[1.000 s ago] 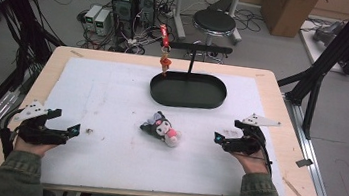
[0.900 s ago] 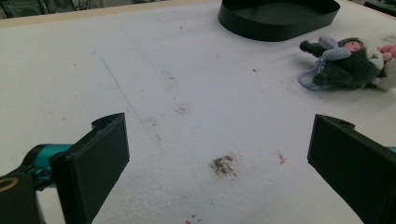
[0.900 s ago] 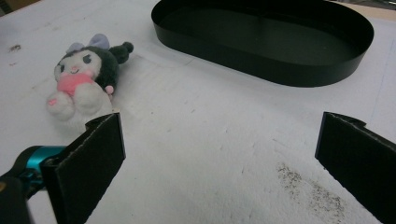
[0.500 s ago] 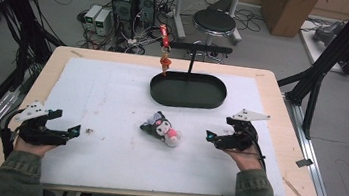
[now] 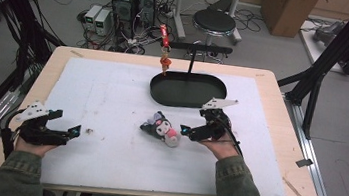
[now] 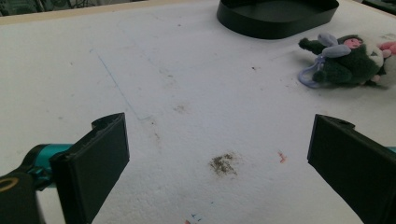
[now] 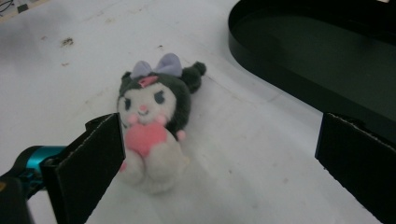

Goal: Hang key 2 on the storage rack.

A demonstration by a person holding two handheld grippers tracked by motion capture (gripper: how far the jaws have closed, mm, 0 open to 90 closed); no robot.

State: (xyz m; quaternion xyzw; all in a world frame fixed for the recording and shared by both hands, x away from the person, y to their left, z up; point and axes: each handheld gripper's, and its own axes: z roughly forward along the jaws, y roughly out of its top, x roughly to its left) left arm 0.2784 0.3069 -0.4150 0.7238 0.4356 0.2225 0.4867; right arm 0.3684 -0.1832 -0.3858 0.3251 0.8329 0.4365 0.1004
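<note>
Plush toy [image 5: 161, 129] lies on its back mid-mat, just in front of black tray [image 5: 188, 89]; right gripper [image 5: 189, 131] just beside it, jaws wide, likely lined up to grab; left gripper [image 5: 68, 132] well apart, wide, idle; right gripper view shows its face and pink heart; high view doesn't.

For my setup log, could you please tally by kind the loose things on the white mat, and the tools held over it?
Plush toy: 1
Black oval tray: 1
Hand-held tools: 2, the left tool and the right tool, both open
Total: 4
</note>
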